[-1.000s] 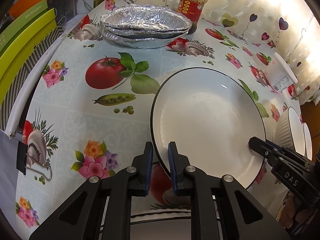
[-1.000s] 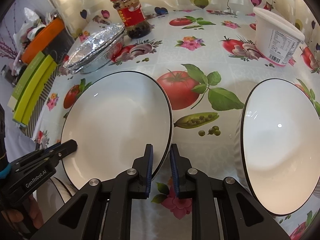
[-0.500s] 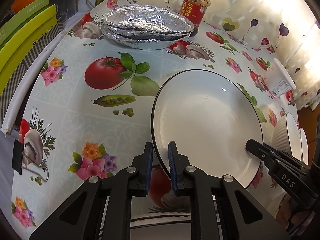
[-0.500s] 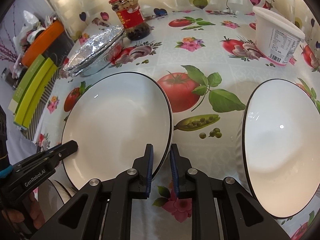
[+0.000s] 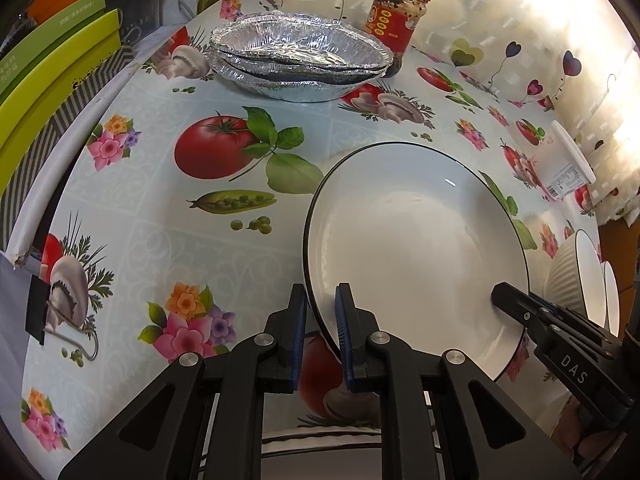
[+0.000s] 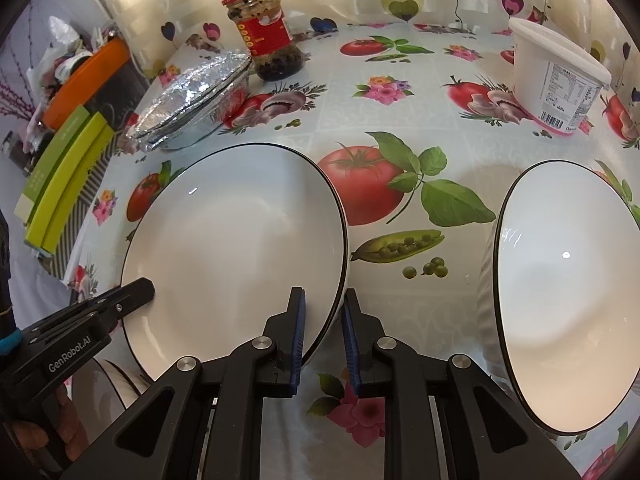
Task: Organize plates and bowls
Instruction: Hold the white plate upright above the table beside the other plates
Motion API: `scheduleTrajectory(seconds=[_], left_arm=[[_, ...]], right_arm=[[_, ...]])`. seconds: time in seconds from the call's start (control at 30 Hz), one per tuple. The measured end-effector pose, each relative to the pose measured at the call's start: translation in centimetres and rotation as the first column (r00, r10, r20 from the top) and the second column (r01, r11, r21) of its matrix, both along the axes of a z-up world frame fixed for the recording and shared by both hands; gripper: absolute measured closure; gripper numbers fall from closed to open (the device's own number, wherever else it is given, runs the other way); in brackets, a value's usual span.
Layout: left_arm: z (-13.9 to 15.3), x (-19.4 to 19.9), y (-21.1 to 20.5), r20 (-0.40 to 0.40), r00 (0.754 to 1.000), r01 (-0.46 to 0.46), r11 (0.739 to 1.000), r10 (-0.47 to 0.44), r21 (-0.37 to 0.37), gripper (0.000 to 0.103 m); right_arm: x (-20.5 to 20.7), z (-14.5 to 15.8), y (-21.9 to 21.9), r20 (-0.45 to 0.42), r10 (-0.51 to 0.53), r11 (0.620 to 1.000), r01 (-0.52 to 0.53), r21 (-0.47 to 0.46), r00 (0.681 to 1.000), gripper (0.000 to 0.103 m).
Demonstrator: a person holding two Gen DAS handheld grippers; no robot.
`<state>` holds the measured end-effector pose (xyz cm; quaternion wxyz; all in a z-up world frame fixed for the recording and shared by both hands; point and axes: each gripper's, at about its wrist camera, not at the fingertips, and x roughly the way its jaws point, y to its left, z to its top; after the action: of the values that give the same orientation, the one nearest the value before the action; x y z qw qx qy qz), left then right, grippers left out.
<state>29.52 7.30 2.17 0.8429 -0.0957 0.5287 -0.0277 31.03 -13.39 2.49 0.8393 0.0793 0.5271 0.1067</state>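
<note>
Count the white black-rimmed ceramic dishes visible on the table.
3 for certain: the wide plate gripped at opposite rim edges by both grippers; a bowl right of it; a ribbed bowl past the plate's far side, with another rim behind, possibly a fourth.

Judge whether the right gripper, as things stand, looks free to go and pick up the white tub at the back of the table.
Probably not yet. The right gripper is shut on the rim of the white plate, which the left gripper clamps too. The tablecloth toward the white tub looks unobstructed otherwise.
</note>
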Motion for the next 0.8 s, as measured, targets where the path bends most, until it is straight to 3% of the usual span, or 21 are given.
scheduleTrajectory(seconds=[0.43, 0.8], left_arm=[[1.3, -0.7, 0.3, 0.035, 0.999, -0.011, 1.000, 0.011, 0.001, 0.088], [3.7, -2.1, 0.6, 0.084, 0.996, -0.015, 1.000, 0.016, -0.009, 0.088]], right_arm=[[-0.6, 1.2, 0.4, 0.056, 0.026, 1.000, -0.025, -0.005, 0.998, 0.086], [-1.8, 4.0, 0.6, 0.104, 0.036, 0.999, -0.035, -0.008, 0.994, 0.086]])
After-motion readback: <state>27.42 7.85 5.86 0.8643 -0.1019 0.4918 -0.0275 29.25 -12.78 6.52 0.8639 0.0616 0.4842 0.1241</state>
